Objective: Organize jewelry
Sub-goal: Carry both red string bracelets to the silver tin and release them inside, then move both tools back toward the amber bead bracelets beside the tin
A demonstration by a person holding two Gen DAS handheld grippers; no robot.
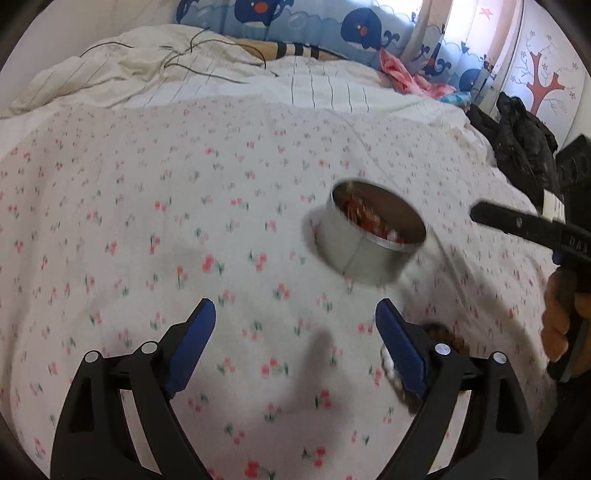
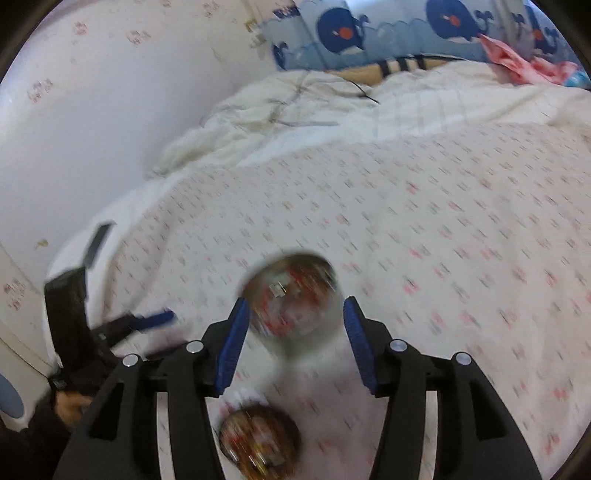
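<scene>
A round metal tin (image 1: pixel 376 232) with red jewelry inside sits on the floral bedsheet (image 1: pixel 184 221). My left gripper (image 1: pixel 295 310) is open just short of it, with nothing between its blue pads. A white bead string (image 1: pixel 389 363) and a brown round piece (image 1: pixel 443 334) lie by its right finger. In the right wrist view the tin (image 2: pixel 291 299) is blurred, just beyond the tips of my open right gripper (image 2: pixel 295 306), and the pads do not touch it. The brown round piece (image 2: pixel 258 439) and white beads (image 2: pixel 247 397) lie under that gripper.
Rumpled white bedding (image 1: pixel 147 74) with thin cables covers the far side of the bed. A whale-print headboard cushion (image 1: pixel 332 22) and pink cloth (image 1: pixel 406 74) are behind it. Black bags (image 1: pixel 524 147) sit off the right edge. A wall (image 2: pixel 92 129) borders the left.
</scene>
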